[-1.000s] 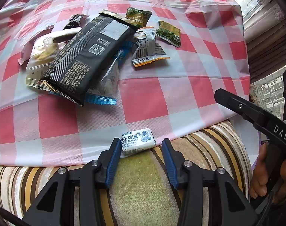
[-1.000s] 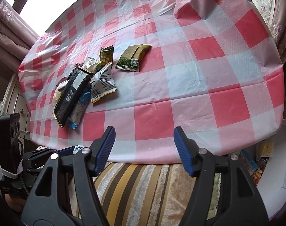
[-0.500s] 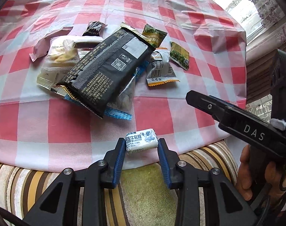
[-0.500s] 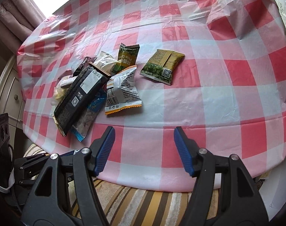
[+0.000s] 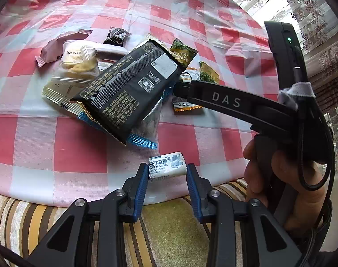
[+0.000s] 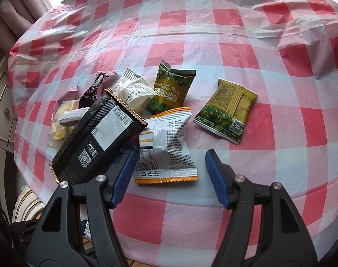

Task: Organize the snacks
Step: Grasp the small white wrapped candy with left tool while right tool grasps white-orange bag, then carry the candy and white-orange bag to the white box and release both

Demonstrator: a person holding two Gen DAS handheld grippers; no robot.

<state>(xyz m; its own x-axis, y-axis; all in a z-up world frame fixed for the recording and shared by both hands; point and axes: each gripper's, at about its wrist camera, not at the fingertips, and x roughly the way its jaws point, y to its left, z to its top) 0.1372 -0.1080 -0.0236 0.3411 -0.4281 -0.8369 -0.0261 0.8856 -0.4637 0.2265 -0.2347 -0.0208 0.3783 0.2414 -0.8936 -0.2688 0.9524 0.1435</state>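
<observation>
My left gripper is shut on a small white milk candy and holds it just over the near edge of the checked table. A pile of snack packets lies beyond, topped by a long black packet. My right gripper is open and empty, low over a white and orange packet. Its body also shows at the right of the left wrist view. A green pea packet and an olive packet lie behind it.
A striped cushion sits under the near table edge. A clear bag of pale snacks and a small chocolate packet lie at the pile's left. Curtains hang at the far right.
My left gripper has lifted the candy in over the table edge. My right gripper has moved forward and down over the pile to the white and orange packet.
</observation>
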